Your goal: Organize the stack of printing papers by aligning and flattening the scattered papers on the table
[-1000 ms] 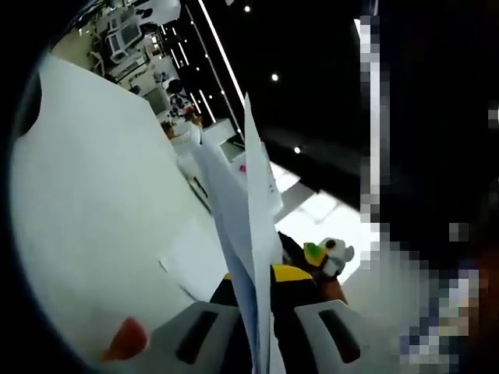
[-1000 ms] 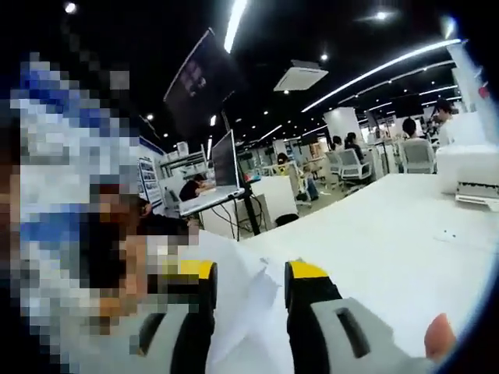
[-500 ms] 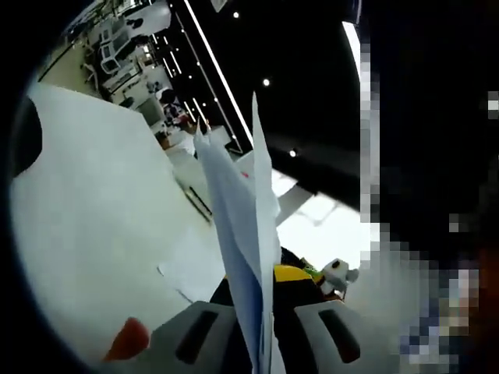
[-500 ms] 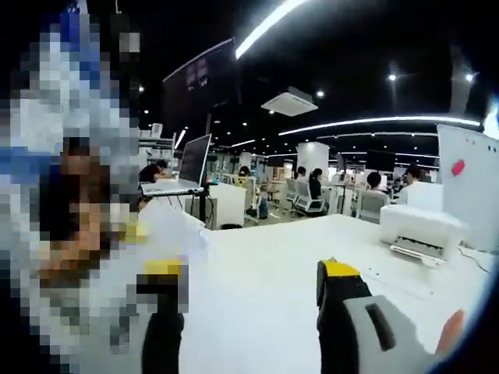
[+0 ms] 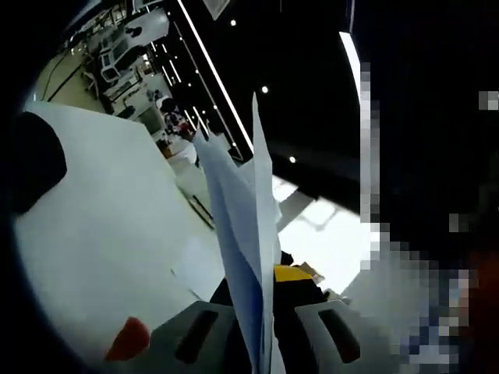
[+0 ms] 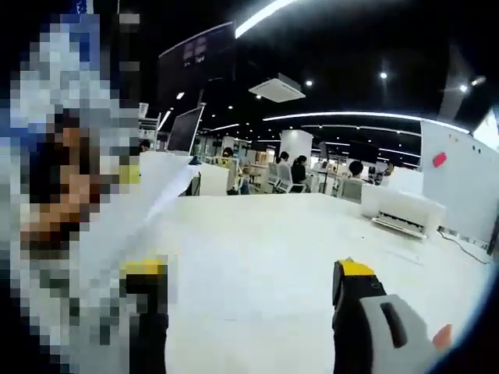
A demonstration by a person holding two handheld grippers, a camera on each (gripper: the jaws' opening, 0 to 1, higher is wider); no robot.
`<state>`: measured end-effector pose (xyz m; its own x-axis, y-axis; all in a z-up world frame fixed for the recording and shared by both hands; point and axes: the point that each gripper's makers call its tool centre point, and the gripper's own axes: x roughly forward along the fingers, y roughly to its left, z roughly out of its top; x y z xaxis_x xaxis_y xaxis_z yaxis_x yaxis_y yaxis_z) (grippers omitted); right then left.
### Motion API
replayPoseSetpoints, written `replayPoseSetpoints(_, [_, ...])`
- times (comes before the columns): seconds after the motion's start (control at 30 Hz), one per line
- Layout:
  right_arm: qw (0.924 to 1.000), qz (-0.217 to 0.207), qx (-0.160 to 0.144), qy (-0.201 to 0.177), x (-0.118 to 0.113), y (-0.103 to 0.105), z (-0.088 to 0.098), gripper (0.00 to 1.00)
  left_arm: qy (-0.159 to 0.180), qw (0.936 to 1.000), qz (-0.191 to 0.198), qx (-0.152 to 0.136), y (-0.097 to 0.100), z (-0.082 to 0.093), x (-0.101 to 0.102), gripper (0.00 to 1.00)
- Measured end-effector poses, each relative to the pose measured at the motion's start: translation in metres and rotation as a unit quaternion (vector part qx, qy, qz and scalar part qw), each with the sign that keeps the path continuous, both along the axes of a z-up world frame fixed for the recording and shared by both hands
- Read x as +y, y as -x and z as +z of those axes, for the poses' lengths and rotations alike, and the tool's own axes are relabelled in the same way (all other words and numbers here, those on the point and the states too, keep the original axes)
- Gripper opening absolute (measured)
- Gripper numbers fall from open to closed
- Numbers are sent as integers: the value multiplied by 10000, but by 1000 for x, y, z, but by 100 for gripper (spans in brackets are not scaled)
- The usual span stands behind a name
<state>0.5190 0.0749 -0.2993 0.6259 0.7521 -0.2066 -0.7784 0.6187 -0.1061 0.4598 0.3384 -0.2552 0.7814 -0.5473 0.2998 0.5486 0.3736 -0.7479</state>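
White papers [image 5: 248, 234] stand edge-on, clamped between jaws.

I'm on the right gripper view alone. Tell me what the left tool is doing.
Observer: The left tool is shut on a sheaf of papers, which stands edge-on between its jaws.
Operator: Say whether any paper is left on the table.
Observer: In the left gripper view one loose sheet lies flat on the white table, beside the held sheaf.
Operator: Report anything else near that tool.
Observer: A yellow-tipped part sits just behind the sheaf; I cannot tell what it belongs to.
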Motion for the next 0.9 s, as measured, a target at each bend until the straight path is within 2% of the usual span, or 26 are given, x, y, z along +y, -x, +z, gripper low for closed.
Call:
replayPoseSetpoints(0.07, [9998, 109, 160, 43, 8, 6, -11, 89, -30, 10000, 16, 2, 3, 0, 1, 6])
replayPoseSetpoints(0.27, [9987, 296, 393, 147, 25, 10, -28, 90, -46, 10000, 77, -15, 6, 3, 14, 6])
replayPoseSetpoints(0.4, [9960, 406, 641, 466, 35, 13, -45, 90, -60, 9999, 85, -37, 7, 5, 17, 6])
replayPoseSetpoints(0.53, [9940, 490, 695, 689, 44, 14, -57, 90, -72, 9999, 99, -43, 7, 5, 21, 6])
replayPoseSetpoints(0.9, [9923, 442, 888, 739, 52, 5, -69, 90, -70, 9999, 132, -70, 9, 8, 23, 6])
